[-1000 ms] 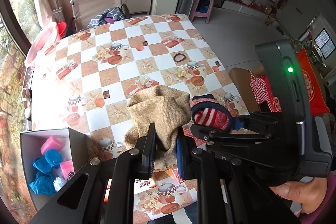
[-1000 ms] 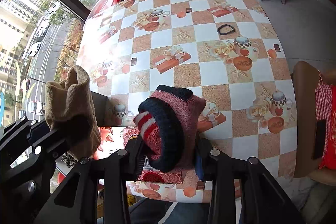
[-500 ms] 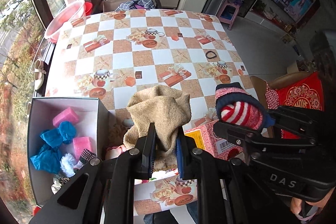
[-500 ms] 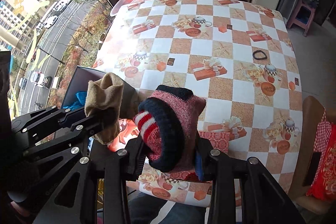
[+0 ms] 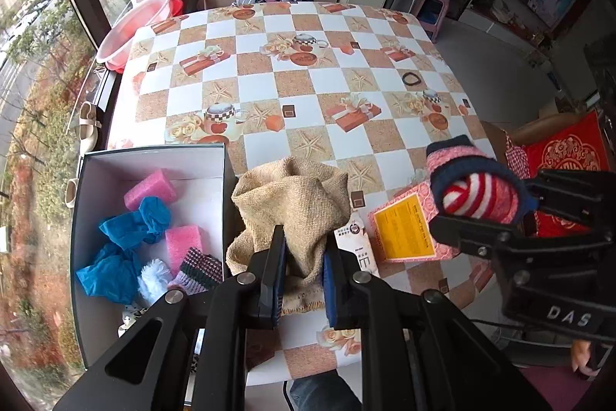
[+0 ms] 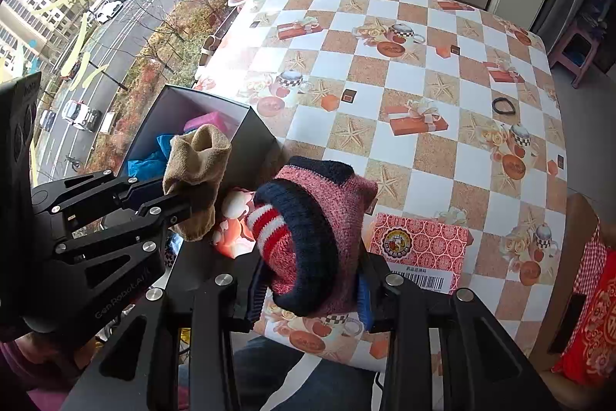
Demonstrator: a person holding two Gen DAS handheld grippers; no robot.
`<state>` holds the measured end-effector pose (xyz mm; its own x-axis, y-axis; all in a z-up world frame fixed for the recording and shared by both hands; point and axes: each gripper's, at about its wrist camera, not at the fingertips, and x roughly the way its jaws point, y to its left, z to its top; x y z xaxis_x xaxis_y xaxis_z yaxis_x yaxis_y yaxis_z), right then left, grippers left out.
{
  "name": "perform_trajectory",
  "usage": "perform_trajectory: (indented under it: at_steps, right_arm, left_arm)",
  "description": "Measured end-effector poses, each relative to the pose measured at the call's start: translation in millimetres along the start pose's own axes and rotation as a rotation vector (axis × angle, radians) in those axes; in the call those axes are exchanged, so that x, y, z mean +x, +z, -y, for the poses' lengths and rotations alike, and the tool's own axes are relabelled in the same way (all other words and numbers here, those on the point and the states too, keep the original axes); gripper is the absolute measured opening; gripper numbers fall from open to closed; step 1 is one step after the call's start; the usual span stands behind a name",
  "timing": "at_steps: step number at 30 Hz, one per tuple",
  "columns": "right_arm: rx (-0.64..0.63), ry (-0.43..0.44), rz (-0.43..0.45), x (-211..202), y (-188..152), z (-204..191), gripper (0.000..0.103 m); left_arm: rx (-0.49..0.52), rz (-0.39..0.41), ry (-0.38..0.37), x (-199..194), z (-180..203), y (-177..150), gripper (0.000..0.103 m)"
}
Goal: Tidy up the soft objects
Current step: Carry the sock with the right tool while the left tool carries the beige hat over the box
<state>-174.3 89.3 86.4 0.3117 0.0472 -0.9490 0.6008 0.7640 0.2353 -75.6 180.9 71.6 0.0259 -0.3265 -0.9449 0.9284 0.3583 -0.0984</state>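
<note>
now tan sock (image 5: 292, 199) clamped in left tongs (image 5: 302, 276); striped sock (image 6: 308, 237) in right tongs (image 6: 310, 291)

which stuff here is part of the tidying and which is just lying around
Part of the job: tan sock in left gripper; striped knit sock in right gripper; box of soft items.

Lying about: black hair tie; pink packet; red basin.

Soft, even daylight enters through the tall glass window (image 6: 96, 6) at the left of both views. It washes out the near-left part of the checked, glossy-clothed table (image 6: 246, 64) in the right wrist view. Shadows are faint. Fisheye distortion bends the room's lines and darkens the corners. Both pictures are sharp, without motion blur.
</note>
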Motion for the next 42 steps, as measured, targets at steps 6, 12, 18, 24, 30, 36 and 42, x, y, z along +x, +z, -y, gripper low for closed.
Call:
perform_trajectory:
  at_steps: [6, 12, 18, 24, 30, 36, 42]
  right_arm:
    - [0.026, -0.014, -0.006, -2.4, -9.8, 7.9, 0.038]
    - [0.03, -0.04, -0.013, -6.0, -25.5, 10.3, 0.038]
    - [0.03, -0.021, -0.063, 5.2, -44.1, 6.0, 0.038]
    - [0.013, 0.006, -0.118, 15.9, -58.6, -0.7, 0.038]
    - [0.06, 0.008, -0.147, 20.0, -67.9, 9.9, 0.038]
    - [0.143, -0.014, -0.129, 12.9, -68.6, 28.7, 0.038]
    - [0.172, -0.015, -0.132, 11.3, -69.0, 36.8, 0.038]
  left_arm:
    - [0.046, -0.051, -0.005, 8.2, -6.1, -20.2, 0.018]
    - [0.111, -0.088, -0.031, 10.2, -3.6, -36.3, 0.018]
    - [0.147, -0.143, -0.063, 19.9, 1.3, -51.3, 0.018]
    - [0.173, -0.173, -0.097, 24.9, 6.4, -60.4, 0.018]
    - [0.208, -0.188, -0.107, 28.0, 14.7, -67.0, 0.018]
    - [0.202, -0.177, -0.107, 27.7, 15.2, -61.5, 0.018]
    - [0.197, -0.168, -0.104, 28.0, 16.0, -56.9, 0.018]
